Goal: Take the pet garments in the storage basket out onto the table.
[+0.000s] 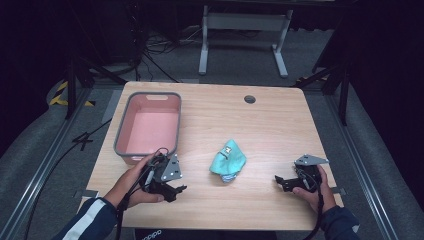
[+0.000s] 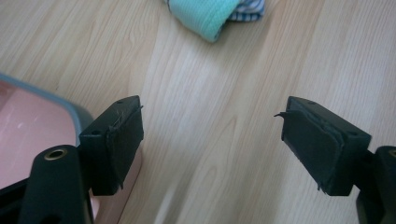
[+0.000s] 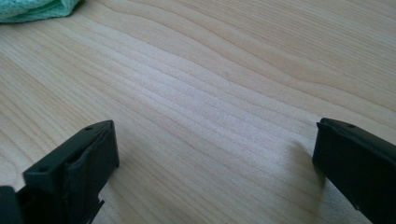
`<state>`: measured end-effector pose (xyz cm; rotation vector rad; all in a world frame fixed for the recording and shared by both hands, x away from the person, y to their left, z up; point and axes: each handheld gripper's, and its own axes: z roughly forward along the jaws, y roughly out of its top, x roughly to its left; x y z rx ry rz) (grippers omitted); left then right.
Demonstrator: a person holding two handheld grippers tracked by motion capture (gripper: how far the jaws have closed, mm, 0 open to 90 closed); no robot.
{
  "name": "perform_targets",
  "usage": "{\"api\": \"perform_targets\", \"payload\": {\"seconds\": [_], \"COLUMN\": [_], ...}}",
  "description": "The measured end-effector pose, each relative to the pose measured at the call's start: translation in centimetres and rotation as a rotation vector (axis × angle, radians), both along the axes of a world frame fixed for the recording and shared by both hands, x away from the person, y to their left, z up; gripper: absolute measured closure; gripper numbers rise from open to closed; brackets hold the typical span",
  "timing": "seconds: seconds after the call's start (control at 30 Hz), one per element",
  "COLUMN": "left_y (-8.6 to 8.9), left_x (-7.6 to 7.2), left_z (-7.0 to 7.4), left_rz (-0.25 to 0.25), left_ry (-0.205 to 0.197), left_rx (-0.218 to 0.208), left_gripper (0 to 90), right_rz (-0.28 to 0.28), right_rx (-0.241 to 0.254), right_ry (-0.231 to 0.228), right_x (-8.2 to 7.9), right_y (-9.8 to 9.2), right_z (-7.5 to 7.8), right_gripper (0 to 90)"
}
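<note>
A folded teal cloth (image 1: pixel 228 160) with a small label lies near the middle of the wooden table (image 1: pixel 270 125). My left gripper (image 1: pixel 176 190) hovers low at the front left, beside the near corner of a pink bin (image 1: pixel 148 127), and its jaws stand open with bare wood between them. In the left gripper view (image 2: pixel 212 144) the cloth (image 2: pixel 210 14) lies ahead at the top edge. My right gripper (image 1: pixel 281 182) rests at the front right, open and pointing left toward the cloth. The right gripper view (image 3: pixel 215 163) has the cloth (image 3: pixel 32 9) in its top left corner.
The pink bin has a grey rim and nothing inside; its corner (image 2: pixel 32 121) sits just left of my left jaw. A round cable hole (image 1: pixel 249 99) marks the far side of the table. A white stand frame (image 1: pixel 245 30) is on the floor beyond.
</note>
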<state>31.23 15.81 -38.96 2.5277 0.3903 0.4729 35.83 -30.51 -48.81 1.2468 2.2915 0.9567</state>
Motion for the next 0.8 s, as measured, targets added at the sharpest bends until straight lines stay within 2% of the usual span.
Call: {"api": "perform_targets", "payload": {"seconds": [0.07, 0.13, 0.27, 0.43, 0.5, 0.57, 0.63, 0.8], "left_y": [0.8, 1.5, 3.2, 5.3, 6.0, 6.8, 7.3, 8.9], "left_x": [-0.3, -0.5, -0.5, -0.5, -0.5, -0.5, -0.6, -0.3], "left_z": [-0.5, -1.1, -2.4, -3.9, -4.5, -5.1, -5.5, -6.5], "left_rz": [0.012, 0.023, 0.038, 0.056, 0.064, 0.075, 0.085, 0.120], "left_ry": [0.007, -0.003, 0.011, 0.038, 0.031, 0.049, 0.051, 0.081], "left_rx": [0.004, 0.038, 0.058, 0.051, 0.059, 0.043, 0.039, -0.034], "left_gripper": [21.8, 21.8, 22.0, 22.3, 22.1, 22.2, 21.6, 20.4], "right_rz": [0.000, 0.000, 0.000, -0.001, -0.003, -0.004, -0.003, -0.003], "right_rx": [0.000, 0.000, 0.000, 0.000, 0.000, -0.001, -0.002, -0.001], "right_ry": [0.000, 0.000, 0.000, 0.000, 0.000, 0.000, -0.001, -0.001], "right_x": [0.0, 0.0, 0.0, 0.0, 0.0, 0.0, 0.0, 0.0], "right_y": [0.0, 0.0, 0.0, 0.0, 0.0, 0.0, 0.0, 0.0], "right_z": [0.0, 0.0, 0.0, 0.0, 0.0, 0.0, 0.0, 0.0], "right_gripper": [0.5, 0.6, 0.5, 0.6, 0.5, 0.6, 0.5, 0.6]}}
